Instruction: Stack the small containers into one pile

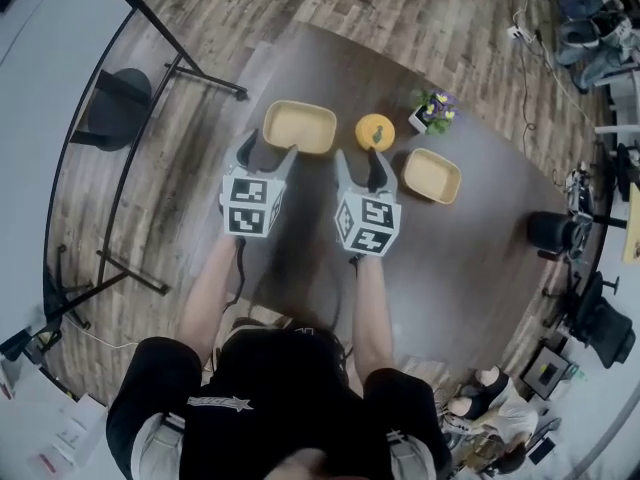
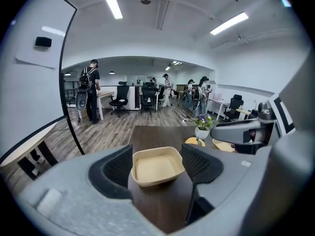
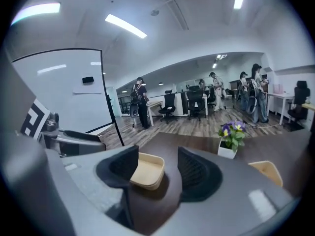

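The left tool and the right tool are held side by side above the dark counter. Each one has its jaws wide and grips nothing. The left container lies upright on the counter just ahead of the left tool, seen between its jaws but apart from the pads. The right container lies well apart from it. A round yellow thing is between the two containers, and a small potted plant stands just beside it
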A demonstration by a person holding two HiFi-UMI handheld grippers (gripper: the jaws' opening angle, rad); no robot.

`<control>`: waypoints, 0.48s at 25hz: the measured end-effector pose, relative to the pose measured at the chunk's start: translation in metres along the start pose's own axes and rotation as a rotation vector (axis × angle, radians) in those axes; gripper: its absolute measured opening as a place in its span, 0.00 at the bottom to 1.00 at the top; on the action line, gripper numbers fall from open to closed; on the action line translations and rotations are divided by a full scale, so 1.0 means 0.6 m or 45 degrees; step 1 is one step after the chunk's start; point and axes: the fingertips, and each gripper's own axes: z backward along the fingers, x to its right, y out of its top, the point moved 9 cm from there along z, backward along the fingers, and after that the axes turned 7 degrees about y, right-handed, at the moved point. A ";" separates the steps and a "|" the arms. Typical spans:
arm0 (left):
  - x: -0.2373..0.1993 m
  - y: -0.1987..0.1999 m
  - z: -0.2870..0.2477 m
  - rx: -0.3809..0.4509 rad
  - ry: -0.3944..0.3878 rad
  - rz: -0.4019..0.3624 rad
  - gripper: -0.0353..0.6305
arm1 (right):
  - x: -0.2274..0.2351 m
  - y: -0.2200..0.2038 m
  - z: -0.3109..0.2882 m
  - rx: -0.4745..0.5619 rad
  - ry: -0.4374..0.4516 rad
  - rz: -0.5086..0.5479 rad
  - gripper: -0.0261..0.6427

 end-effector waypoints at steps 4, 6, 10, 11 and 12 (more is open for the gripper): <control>0.035 0.024 0.065 0.093 -0.010 -0.014 0.54 | -0.010 0.025 0.075 0.069 0.014 0.076 0.42; 0.058 0.036 0.103 0.147 -0.021 -0.027 0.52 | -0.012 0.037 0.122 0.125 0.005 0.103 0.42; 0.110 0.053 0.195 0.273 -0.025 -0.080 0.42 | -0.015 0.050 0.233 0.222 -0.030 0.147 0.42; 0.123 0.053 0.217 0.301 -0.023 -0.090 0.38 | -0.016 0.048 0.262 0.240 -0.038 0.157 0.42; 0.135 0.049 0.237 0.325 -0.023 -0.094 0.35 | -0.016 0.044 0.290 0.255 -0.047 0.172 0.39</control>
